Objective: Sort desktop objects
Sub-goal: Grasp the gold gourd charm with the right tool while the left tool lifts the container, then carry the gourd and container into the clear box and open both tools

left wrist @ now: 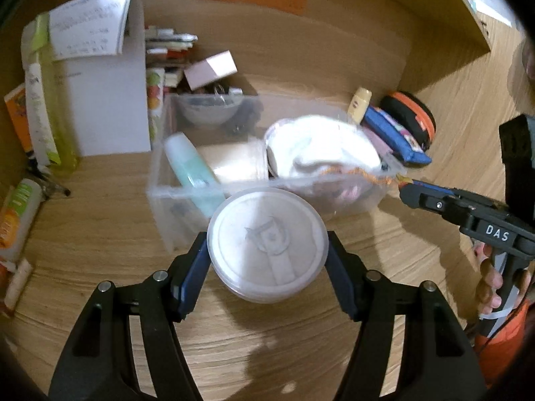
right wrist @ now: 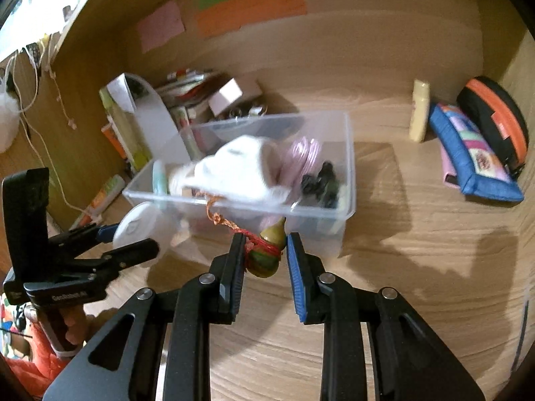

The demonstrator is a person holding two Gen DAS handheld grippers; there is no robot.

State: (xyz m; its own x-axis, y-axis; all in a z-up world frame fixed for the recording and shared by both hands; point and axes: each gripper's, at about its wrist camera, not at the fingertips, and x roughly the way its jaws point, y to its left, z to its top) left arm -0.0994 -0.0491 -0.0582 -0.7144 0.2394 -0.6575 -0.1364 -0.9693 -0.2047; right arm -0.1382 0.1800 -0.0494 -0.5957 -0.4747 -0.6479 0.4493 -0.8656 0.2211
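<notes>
Wood-grain desk [left wrist: 100, 234] inside a panelled alcove. Left wrist view: left gripper [left wrist: 267, 257] clamped on a round translucent lidded tub [left wrist: 267, 250], at 6 o'clock of the clear storage bin [left wrist: 160, 180]. Right wrist view: right gripper [right wrist: 264, 250] pinches a small green-brown gourd charm [right wrist: 267, 254] by its red cord [right wrist: 260, 245], just before the bin; the cord may snag the rim.

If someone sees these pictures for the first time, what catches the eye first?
A clear plastic bin stands mid-desk, stuffed with a white cloth. Before it, the left gripper clamps a round white lidded container, while the right gripper pinches a small green gourd charm on red cord.
</notes>
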